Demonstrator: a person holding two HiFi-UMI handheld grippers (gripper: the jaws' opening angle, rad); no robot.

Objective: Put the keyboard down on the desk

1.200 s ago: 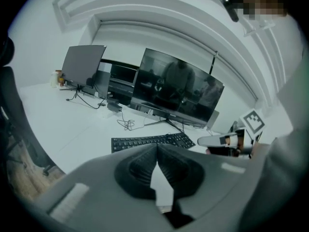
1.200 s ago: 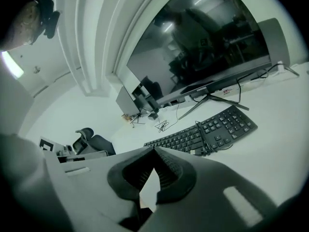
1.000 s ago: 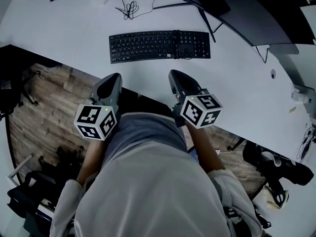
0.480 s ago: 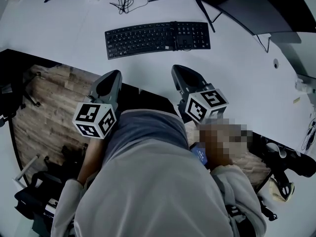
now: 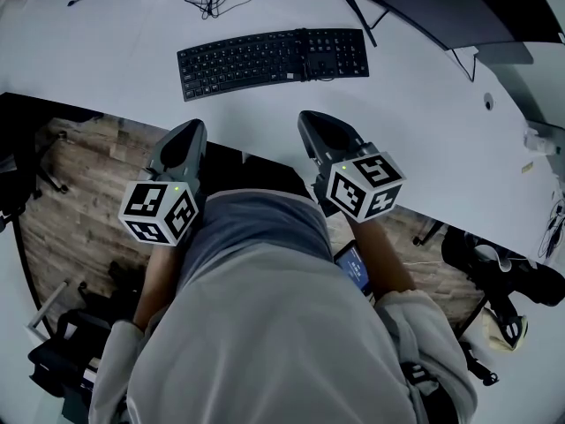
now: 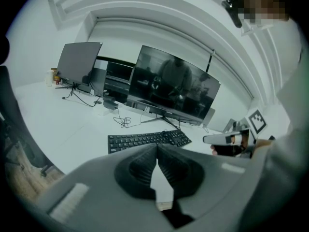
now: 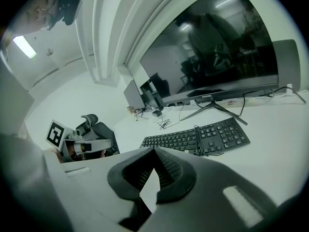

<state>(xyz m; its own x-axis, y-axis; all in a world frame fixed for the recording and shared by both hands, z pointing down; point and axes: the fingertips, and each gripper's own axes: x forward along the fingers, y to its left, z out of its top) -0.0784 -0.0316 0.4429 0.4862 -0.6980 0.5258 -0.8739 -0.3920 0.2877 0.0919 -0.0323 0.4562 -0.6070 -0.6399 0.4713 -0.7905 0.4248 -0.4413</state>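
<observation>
Two grippers hover at the near edge of the desk [image 5: 415,148] in the head view, left gripper [image 5: 189,132] and right gripper [image 5: 311,124] side by side, and the black keyboard [image 5: 274,60] lies flat on the desk beyond them, apart from both. Left gripper view: its fingers [image 6: 140,170] meet at the tips with nothing between, keyboard ahead below the monitor [image 6: 174,88]. Right gripper view: fingers [image 7: 171,170] shut tip to tip, empty, keyboard resting ahead on the desk.
</observation>
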